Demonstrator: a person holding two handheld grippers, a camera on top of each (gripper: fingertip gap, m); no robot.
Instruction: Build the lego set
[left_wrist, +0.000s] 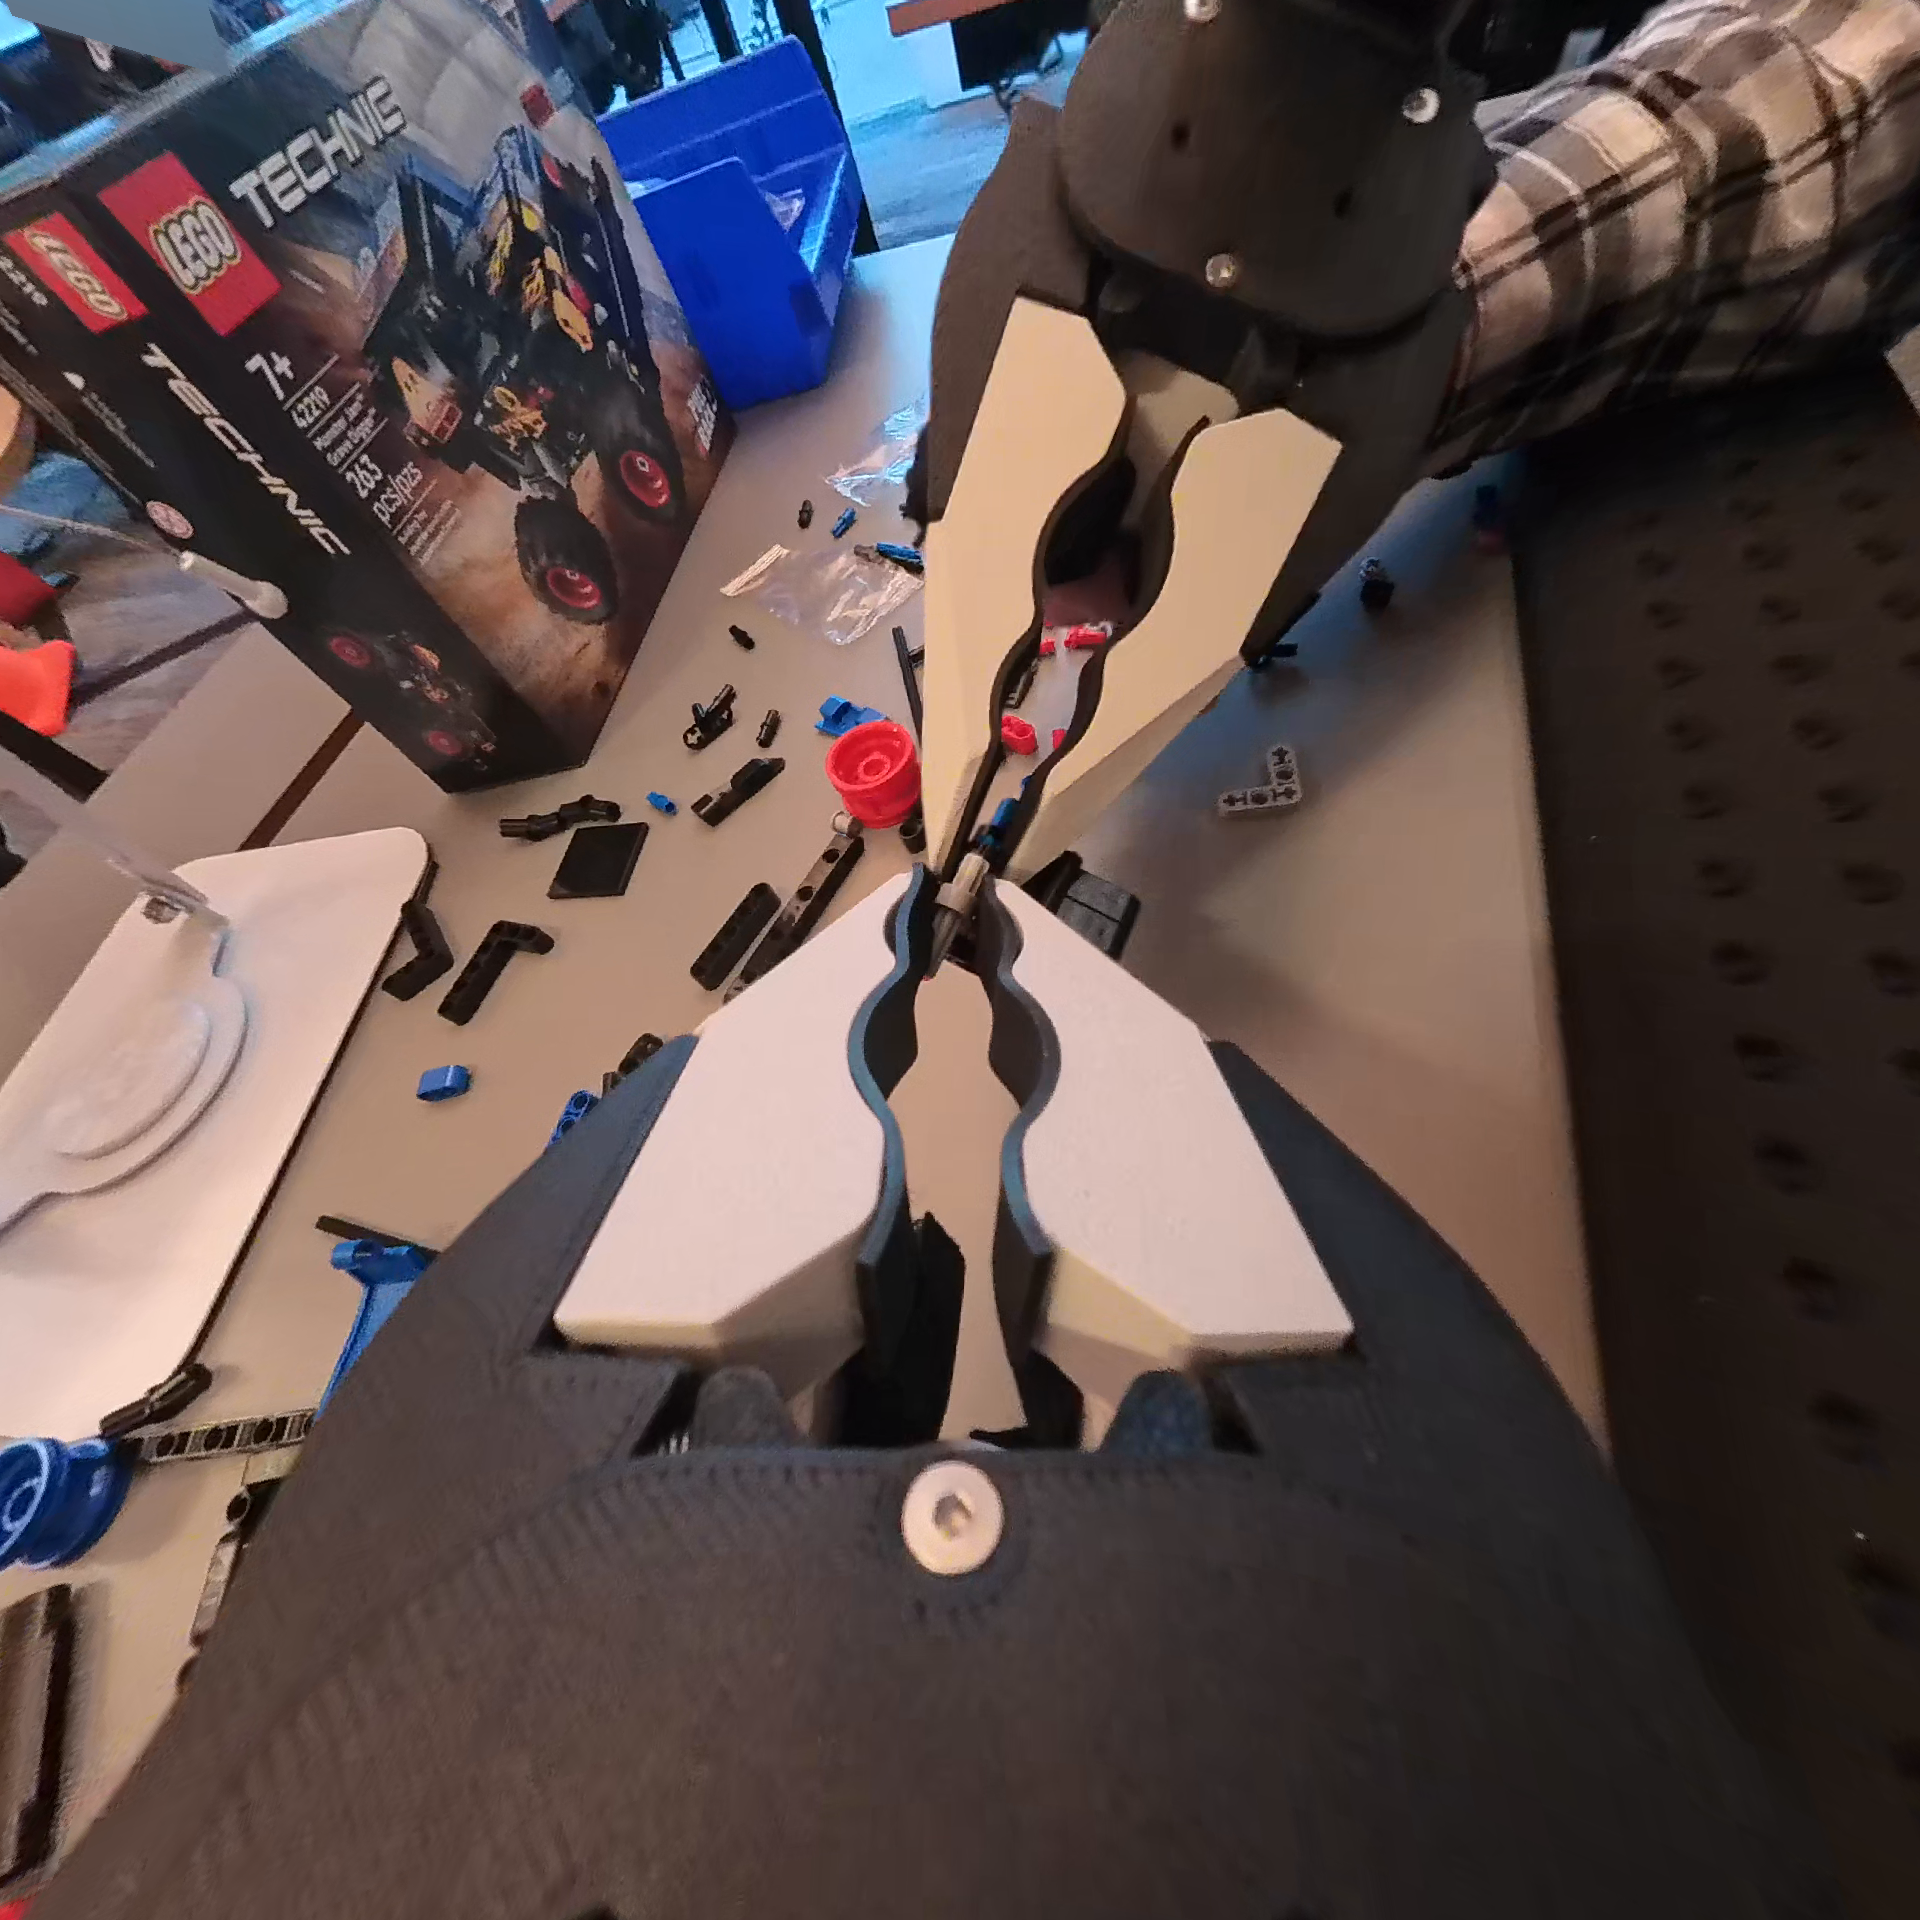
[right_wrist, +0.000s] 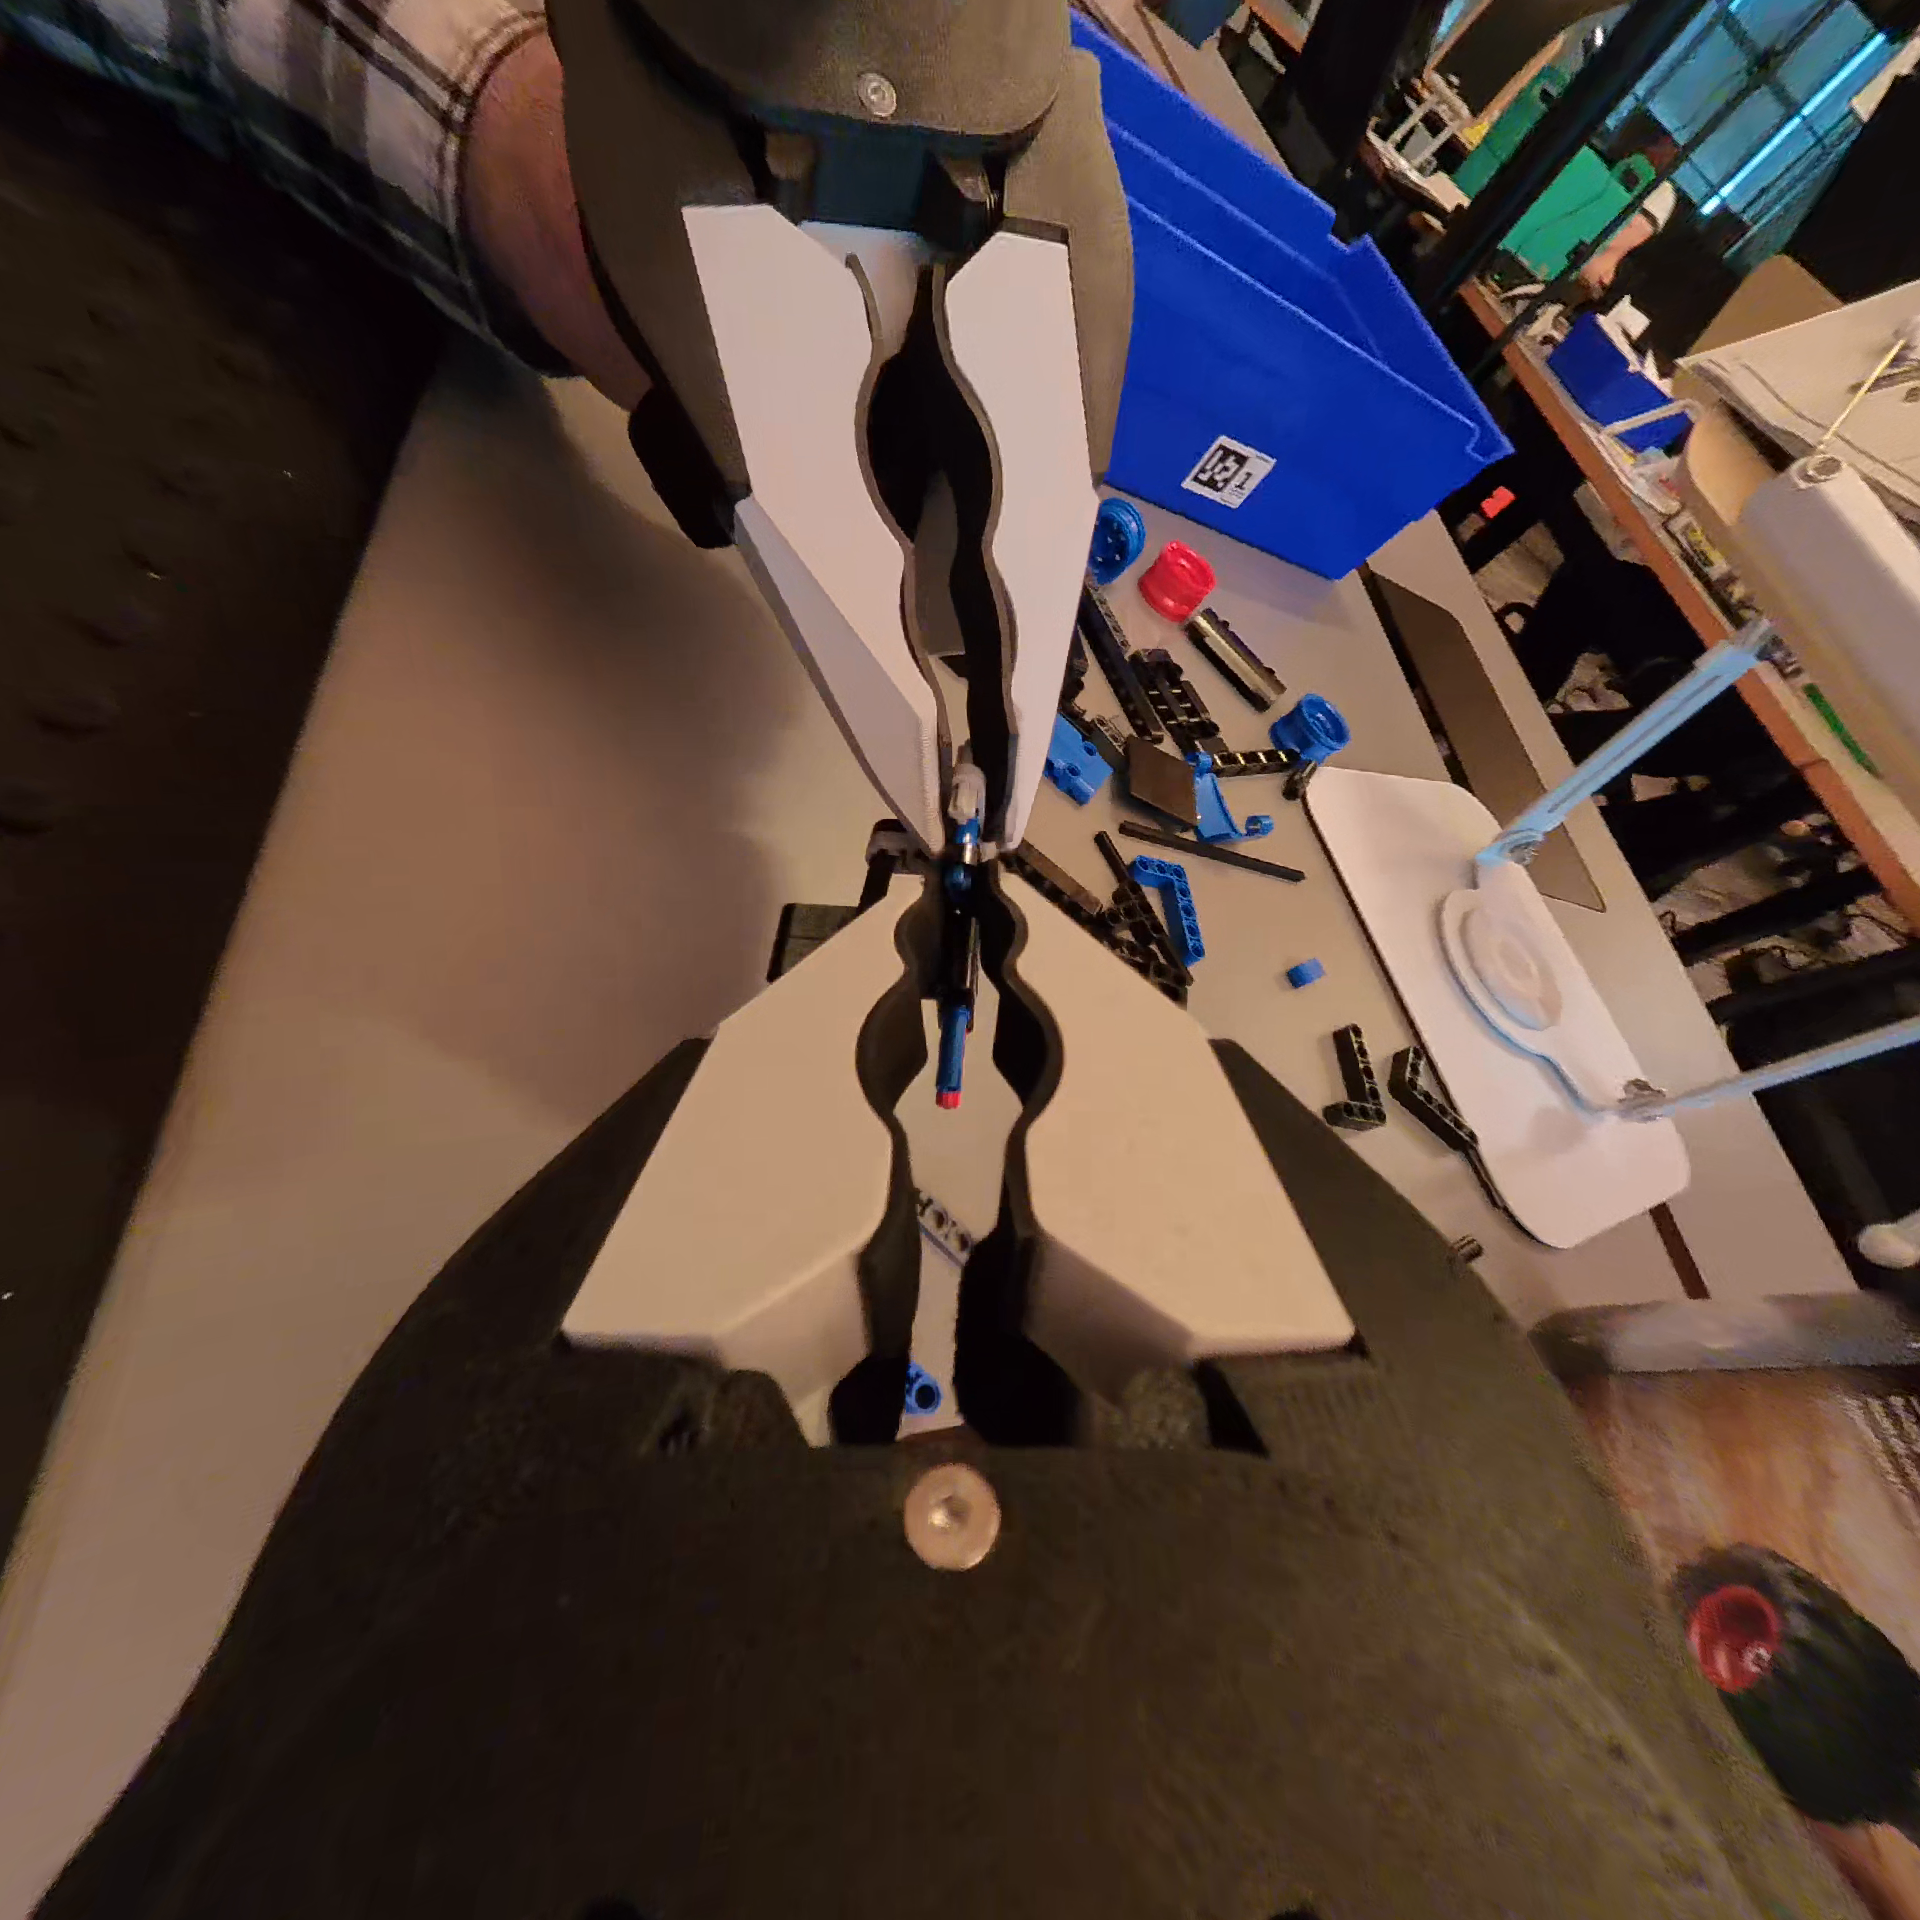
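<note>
Both claws meet tip to tip above the desk (left_wrist: 1195, 852), each clenched on one end of a tiny sub-assembly. The left claw (left_wrist: 951, 896) pinches a thin black axle (left_wrist: 948, 914) carrying a small grey bush (left_wrist: 968, 871). The right claw (right_wrist: 961, 883) grips a slim black and blue pin piece (right_wrist: 954, 1023) with a red tip that pokes back between its fingers. The two parts look lined up end to end, though whether they are already joined cannot be told.

These are light, hard plastic bits: stiff, smooth and apt to slip or twist out under a skewed push. They are best held close to the joint, square across the shaft, and pressed straight along the axis. The rest of the set lies loose on the desk: a red hub (left_wrist: 873, 774), black beams (left_wrist: 494, 971) and the box (left_wrist: 343, 416) at far left.
</note>
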